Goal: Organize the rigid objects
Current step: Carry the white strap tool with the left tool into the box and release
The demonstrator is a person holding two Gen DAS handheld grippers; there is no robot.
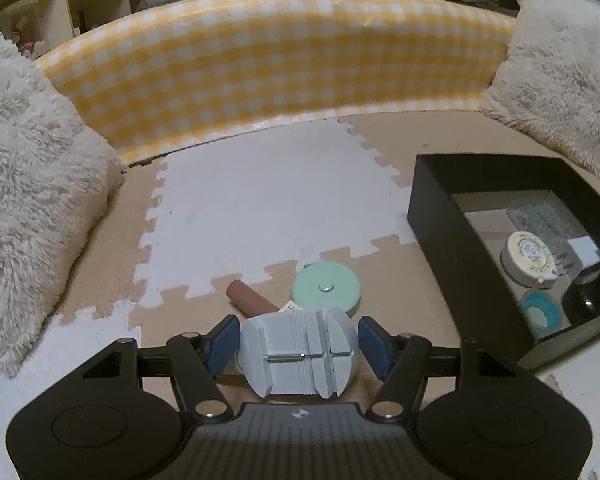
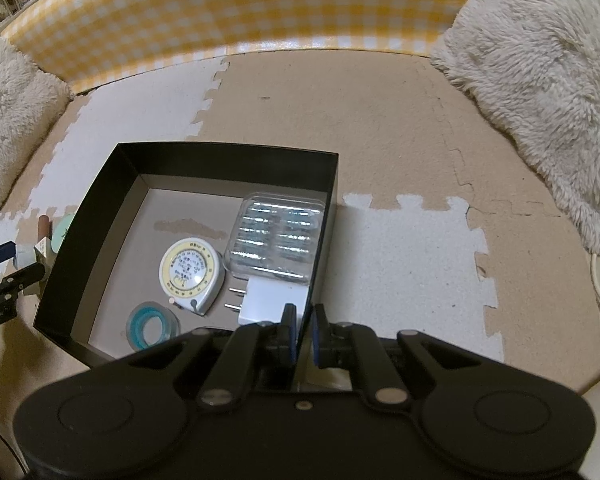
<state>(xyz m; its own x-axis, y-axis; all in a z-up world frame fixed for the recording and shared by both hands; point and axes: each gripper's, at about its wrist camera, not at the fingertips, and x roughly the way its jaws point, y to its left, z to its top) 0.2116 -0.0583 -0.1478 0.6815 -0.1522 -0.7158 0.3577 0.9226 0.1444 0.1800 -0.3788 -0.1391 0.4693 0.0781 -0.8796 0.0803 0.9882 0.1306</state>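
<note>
L gripper (image 1: 298,346) sits wide apart around grey ridged tool (image 1: 299,354) on floor mat (image 1: 260,208), w/ R gripper (image 2: 300,330) clamped on near wall of black box (image 2: 80,216).

Matt black cardboard box (image 2: 80,240); fluffy cushions (image 2: 540,80); rough foam mat (image 2: 380,120).

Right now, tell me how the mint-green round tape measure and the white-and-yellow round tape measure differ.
The mint-green round tape measure lies on the foam mat, outside the black box; the white-and-yellow round tape measure lies inside it. The mint one's face is plain with a centre button; the white one's shows a printed dial. Both lie flat, ungripped.
</note>
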